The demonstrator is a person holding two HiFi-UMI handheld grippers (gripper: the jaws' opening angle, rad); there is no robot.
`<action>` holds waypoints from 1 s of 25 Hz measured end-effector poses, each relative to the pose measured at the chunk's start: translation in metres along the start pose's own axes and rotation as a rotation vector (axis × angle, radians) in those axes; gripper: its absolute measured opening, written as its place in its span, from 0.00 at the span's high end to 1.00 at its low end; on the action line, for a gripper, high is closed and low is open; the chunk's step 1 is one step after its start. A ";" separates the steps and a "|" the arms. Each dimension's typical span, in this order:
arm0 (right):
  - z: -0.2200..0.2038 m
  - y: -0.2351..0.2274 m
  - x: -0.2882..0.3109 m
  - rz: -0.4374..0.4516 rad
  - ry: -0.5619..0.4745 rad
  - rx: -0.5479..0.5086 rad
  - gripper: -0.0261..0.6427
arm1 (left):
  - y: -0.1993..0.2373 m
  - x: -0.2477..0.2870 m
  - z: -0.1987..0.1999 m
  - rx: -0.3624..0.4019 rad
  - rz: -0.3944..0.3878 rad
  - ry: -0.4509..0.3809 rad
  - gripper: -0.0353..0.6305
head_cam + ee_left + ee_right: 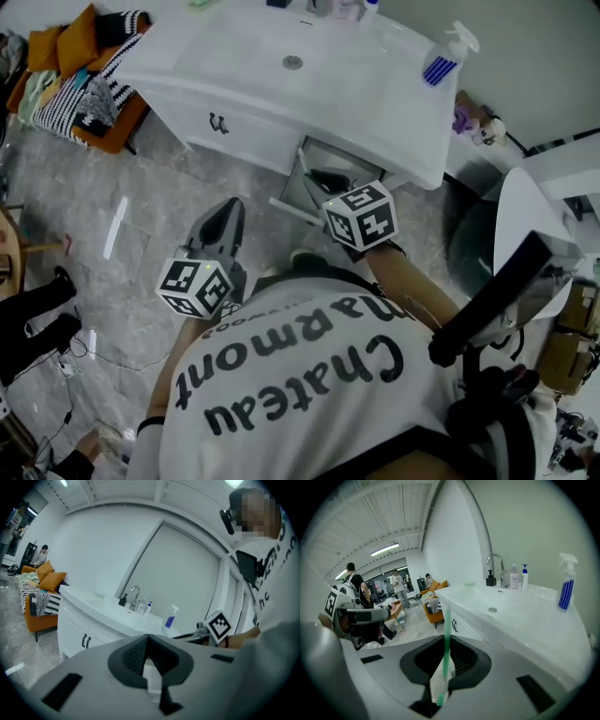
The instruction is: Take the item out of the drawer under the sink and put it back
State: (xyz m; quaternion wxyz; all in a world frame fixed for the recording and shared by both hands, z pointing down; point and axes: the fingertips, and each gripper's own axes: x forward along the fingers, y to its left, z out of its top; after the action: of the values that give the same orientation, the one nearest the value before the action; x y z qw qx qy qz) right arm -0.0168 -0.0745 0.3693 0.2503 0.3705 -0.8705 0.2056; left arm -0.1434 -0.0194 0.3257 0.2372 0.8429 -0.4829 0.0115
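Your right gripper (443, 660) grasped a green stick (446, 630), already out of the twelve o'clock drawer (302, 178). Your left gripper (148, 654) was clenched empty; returning the stick remained.

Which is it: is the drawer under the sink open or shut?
Open: in the head view the drawer stands pulled out, its grey inside exposed.

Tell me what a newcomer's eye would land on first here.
The thin green stick clamped in the right gripper's jaws, held in front of the white sink cabinet. Below the basin, the cabinet's right-hand drawer stands pulled open. A white spray bottle with blue stripes stands at the countertop's right end.
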 end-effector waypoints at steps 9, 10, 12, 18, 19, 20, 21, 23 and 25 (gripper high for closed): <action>0.036 0.017 -0.034 -0.048 -0.128 0.019 0.89 | -0.014 0.009 0.013 0.065 -0.083 0.083 0.95; 0.039 0.015 -0.037 -0.056 -0.143 0.028 0.89 | -0.016 0.012 0.016 0.067 -0.096 0.076 0.95; 0.044 0.012 -0.044 -0.069 -0.172 0.044 0.89 | -0.022 0.017 0.023 0.075 -0.121 0.060 0.95; 0.053 -0.005 -0.065 -0.092 -0.237 0.077 0.89 | -0.049 0.038 0.018 0.108 -0.190 0.069 0.95; 0.054 -0.010 -0.069 -0.094 -0.245 0.081 0.89 | -0.054 0.043 0.016 0.116 -0.196 0.075 0.95; 0.054 -0.016 -0.074 -0.099 -0.252 0.082 0.89 | -0.059 0.048 0.014 0.119 -0.203 0.080 0.95; 0.053 -0.023 -0.078 -0.104 -0.258 0.083 0.89 | -0.064 0.053 0.012 0.122 -0.210 0.084 0.95; 0.051 -0.037 -0.084 -0.112 -0.261 0.083 0.89 | -0.073 0.064 0.009 0.125 -0.218 0.093 0.95; 0.048 -0.051 -0.090 -0.114 -0.254 0.085 0.89 | -0.081 0.075 0.006 0.119 -0.219 0.097 0.95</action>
State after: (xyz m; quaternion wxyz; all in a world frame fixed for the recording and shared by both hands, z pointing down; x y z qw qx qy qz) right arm 0.0615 -0.0842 0.2874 0.1334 0.4527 -0.8632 0.1793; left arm -0.0379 -0.0482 0.3071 0.2095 0.9016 -0.3745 0.0550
